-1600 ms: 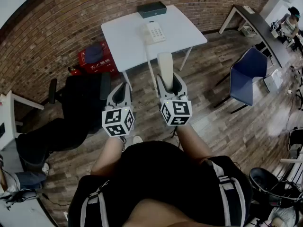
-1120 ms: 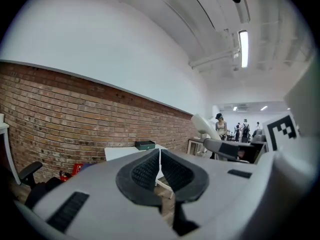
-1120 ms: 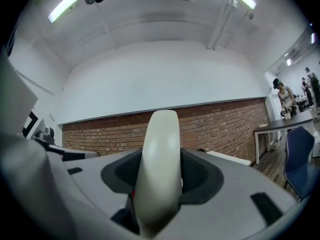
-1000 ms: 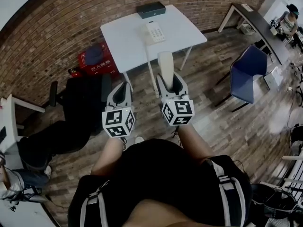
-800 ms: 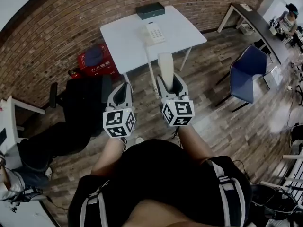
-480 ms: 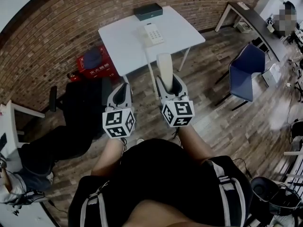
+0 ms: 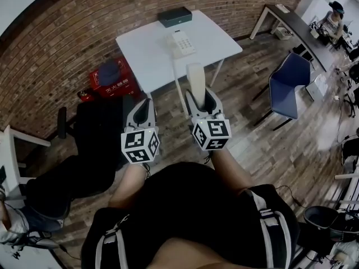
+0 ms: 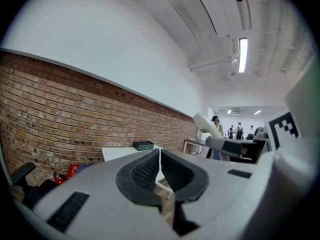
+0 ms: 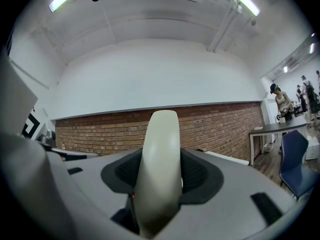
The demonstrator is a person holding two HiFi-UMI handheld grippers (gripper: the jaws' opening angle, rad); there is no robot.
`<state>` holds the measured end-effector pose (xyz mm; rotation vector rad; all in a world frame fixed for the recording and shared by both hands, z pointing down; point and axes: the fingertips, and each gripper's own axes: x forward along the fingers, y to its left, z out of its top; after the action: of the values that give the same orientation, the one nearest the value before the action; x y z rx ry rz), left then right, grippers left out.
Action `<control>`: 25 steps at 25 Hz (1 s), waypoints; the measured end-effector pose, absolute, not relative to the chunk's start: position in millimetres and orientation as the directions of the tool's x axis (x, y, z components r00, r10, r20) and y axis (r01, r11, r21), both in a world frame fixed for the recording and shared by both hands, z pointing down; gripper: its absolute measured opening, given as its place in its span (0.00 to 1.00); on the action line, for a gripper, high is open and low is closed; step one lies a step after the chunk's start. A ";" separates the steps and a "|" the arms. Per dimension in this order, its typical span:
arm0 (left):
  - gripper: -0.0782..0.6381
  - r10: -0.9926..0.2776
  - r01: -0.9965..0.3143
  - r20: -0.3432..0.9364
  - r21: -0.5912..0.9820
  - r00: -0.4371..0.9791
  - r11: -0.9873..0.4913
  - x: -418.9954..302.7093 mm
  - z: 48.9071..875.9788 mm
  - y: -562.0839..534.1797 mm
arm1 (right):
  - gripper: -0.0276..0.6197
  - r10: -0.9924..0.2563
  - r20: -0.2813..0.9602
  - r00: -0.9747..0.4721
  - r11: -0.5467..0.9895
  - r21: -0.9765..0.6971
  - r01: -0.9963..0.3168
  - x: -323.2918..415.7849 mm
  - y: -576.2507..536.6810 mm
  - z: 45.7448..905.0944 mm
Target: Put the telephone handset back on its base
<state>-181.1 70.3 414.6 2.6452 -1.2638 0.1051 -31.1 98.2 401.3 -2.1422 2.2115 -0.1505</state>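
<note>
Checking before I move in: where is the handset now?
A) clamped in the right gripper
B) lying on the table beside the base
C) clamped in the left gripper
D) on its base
A: the right gripper clamps the handset between its pads, short of the table where the base sits.

the handset [image 7: 195, 78] looks smooth cream plastic, faintly glossy; tabletop [image 7: 147, 49] matt white; wall [image 7: 61, 32] rough brick; floor [image 7: 247, 150] worn wood planks.
</note>
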 end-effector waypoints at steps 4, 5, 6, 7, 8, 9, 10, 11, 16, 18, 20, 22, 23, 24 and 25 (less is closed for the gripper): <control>0.12 -0.741 -0.757 0.155 0.152 0.653 -0.635 -198.3 419.2 63.9 | 0.35 -1.000 0.023 -0.016 0.014 -0.114 -0.993 -52.4 93.6 403.5; 0.12 -0.738 -0.754 0.158 0.153 0.656 -0.639 -201.6 421.1 62.4 | 0.35 -1.000 0.021 -0.013 0.011 -0.116 -0.993 -57.1 93.5 403.9; 0.12 -0.735 -0.752 0.160 0.156 0.659 -0.641 -204.1 422.4 60.8 | 0.36 -1.000 0.021 -0.011 0.008 -0.115 -0.993 -61.0 93.4 404.4; 0.12 -0.731 -0.749 0.160 0.160 0.663 -0.643 -205.9 423.1 60.2 | 0.35 -1.000 0.024 -0.010 0.008 -0.112 -0.994 -64.2 93.7 404.9; 0.12 -0.729 -0.746 0.159 0.160 0.666 -0.647 -207.4 423.6 60.4 | 0.35 -1.000 0.027 -0.009 0.007 -0.106 -0.994 -66.7 94.9 405.0; 0.12 -0.727 -0.744 0.158 0.159 0.668 -0.649 -208.9 424.1 60.5 | 0.36 -1.000 0.026 -0.007 0.005 -0.099 -0.995 -68.5 96.4 404.3; 0.12 -0.726 -0.743 0.157 0.159 0.670 -0.651 -210.2 424.1 59.7 | 0.35 -1.000 0.022 -0.004 0.002 -0.095 -0.996 -69.6 97.3 402.6; 0.12 -0.726 -0.742 0.153 0.162 0.671 -0.651 -211.2 423.4 58.1 | 0.36 -1.000 0.016 -0.002 0.001 -0.093 -0.996 -70.3 97.5 400.3; 0.12 -0.722 -0.733 0.132 0.169 0.679 -0.658 -207.9 422.6 57.2 | 0.35 -1.000 0.001 -0.001 0.001 -0.090 -0.996 -67.6 98.8 395.5; 0.12 -0.718 -0.729 0.130 0.167 0.683 -0.663 -203.2 424.0 57.8 | 0.35 -1.000 -0.003 0.002 -0.002 -0.097 -0.995 -62.9 98.2 396.4; 0.12 -0.718 -0.729 0.128 0.158 0.684 -0.666 -199.7 424.7 56.1 | 0.35 -1.000 -0.004 0.001 -0.001 -0.105 -0.994 -58.8 94.3 398.9; 0.12 -0.724 -0.734 0.126 0.154 0.678 -0.661 -199.1 425.9 49.0 | 0.35 -1.000 -0.002 -0.003 0.003 -0.110 -0.994 -55.9 87.1 402.4; 0.12 -0.729 -0.739 0.126 0.155 0.673 -0.656 -199.1 426.4 43.7 | 0.36 -1.000 -0.001 -0.007 0.007 -0.114 -0.993 -54.4 82.6 403.6; 0.12 -0.734 -0.744 0.127 0.155 0.667 -0.650 -198.9 426.8 37.7 | 0.35 -1.000 0.000 -0.012 0.012 -0.119 -0.993 -52.5 77.7 404.4; 0.12 -0.739 -0.749 0.128 0.154 0.662 -0.645 -197.9 427.3 31.7 | 0.35 -1.000 0.000 -0.018 0.018 -0.127 -0.992 -49.9 72.6 404.8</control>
<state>-197.9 31.7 427.3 2.6845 -1.2151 0.0790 -49.9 72.6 404.8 -2.1369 2.1752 -0.1395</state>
